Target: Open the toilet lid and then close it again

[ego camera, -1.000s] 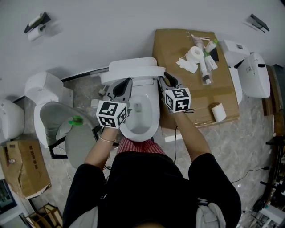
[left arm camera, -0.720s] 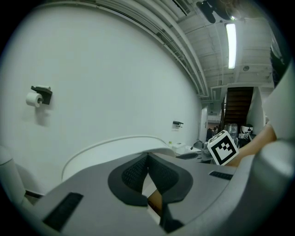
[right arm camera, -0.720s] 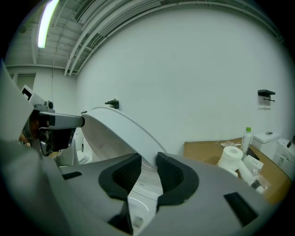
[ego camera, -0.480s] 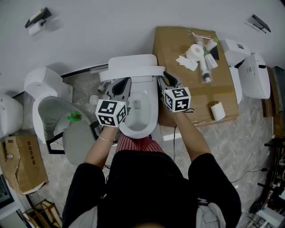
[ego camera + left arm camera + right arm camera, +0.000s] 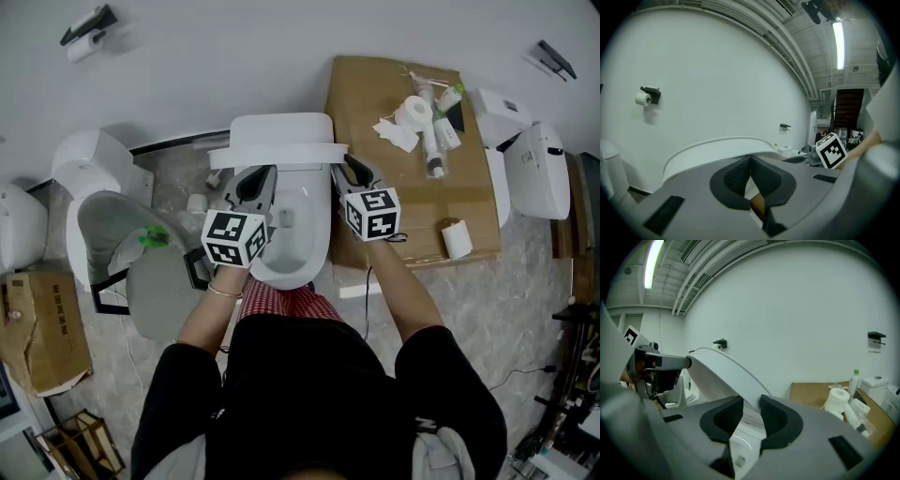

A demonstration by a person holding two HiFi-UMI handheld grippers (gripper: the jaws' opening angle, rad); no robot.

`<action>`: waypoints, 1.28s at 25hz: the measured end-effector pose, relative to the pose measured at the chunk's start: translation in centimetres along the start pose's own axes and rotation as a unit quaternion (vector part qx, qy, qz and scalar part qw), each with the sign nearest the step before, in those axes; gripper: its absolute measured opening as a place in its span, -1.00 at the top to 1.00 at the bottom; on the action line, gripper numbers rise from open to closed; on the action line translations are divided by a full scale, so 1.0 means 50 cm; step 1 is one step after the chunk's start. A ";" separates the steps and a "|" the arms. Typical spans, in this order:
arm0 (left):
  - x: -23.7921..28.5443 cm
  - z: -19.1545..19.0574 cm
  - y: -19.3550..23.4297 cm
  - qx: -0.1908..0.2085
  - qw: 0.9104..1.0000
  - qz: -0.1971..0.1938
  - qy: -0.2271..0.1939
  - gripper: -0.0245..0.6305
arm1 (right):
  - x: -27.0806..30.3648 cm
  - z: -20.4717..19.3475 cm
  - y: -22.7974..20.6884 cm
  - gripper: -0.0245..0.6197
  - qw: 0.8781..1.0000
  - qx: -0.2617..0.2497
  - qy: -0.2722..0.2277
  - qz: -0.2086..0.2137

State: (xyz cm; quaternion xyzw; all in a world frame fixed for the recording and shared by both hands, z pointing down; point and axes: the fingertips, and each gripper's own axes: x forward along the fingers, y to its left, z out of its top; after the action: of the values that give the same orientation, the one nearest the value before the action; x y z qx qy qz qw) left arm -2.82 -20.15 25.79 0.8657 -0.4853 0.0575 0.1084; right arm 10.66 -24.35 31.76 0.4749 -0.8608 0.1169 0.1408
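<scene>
Toilet lid is raised at the far end of the bowl, top edge toward us. We hold it w/ both tongs, one per side, so it can't twist on its hinge. Right tongs clamp the lid's right edge, w/ the rim running btwn the pads. Left tongs are pinched almost together at the left rim. That looks like a grip on the thin edge, tho less clear. Opening half looks done; closing is left. Next, we judge: swing it down toward the near side slowly, both sides level, else it slams. Cardboard box w/ toilet roll sits right, apart from the lid.
</scene>
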 end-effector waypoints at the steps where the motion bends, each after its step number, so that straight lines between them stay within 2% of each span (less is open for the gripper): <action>1: 0.001 -0.001 -0.002 0.001 1.000 0.000 0.000 0.91 | -0.001 -0.001 0.000 0.59 1.000 0.001 -0.001 0.001; 7: -0.002 -0.004 -0.006 0.000 1.000 -0.004 -0.002 0.91 | -0.005 -0.005 0.003 0.59 1.000 0.001 0.000 0.002; 16: -0.007 -0.016 -0.011 -0.025 0.999 -0.020 -0.005 0.91 | -0.014 -0.016 0.013 0.58 1.000 0.010 0.007 -0.007; 22: -0.022 -0.031 -0.022 -0.013 0.999 -0.043 0.001 0.91 | -0.033 -0.031 0.023 0.58 0.998 0.061 0.017 -0.027; 26: -0.034 -0.023 -0.023 -0.010 0.998 -0.055 -0.005 0.92 | -0.057 -0.025 0.060 0.59 0.996 0.083 0.002 -0.010; 27: -0.035 -0.022 -0.023 -0.009 0.998 -0.059 -0.005 0.91 | -0.062 -0.023 0.071 0.64 0.997 0.081 0.000 -0.007; 28: -0.036 -0.023 -0.025 -0.009 0.998 -0.062 -0.004 0.91 | -0.067 -0.019 0.081 0.81 0.997 0.079 -0.002 -0.006; 32: -0.043 -0.029 -0.030 -0.010 0.997 -0.070 -0.002 0.91 | -0.073 -0.002 0.116 0.84 0.995 0.094 -0.018 -0.002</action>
State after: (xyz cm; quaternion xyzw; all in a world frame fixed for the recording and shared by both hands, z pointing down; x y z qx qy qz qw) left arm -2.65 -17.23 26.53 0.8966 -0.4240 0.0434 0.1199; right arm 7.60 -18.42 30.18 0.4900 -0.8474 0.1882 0.0799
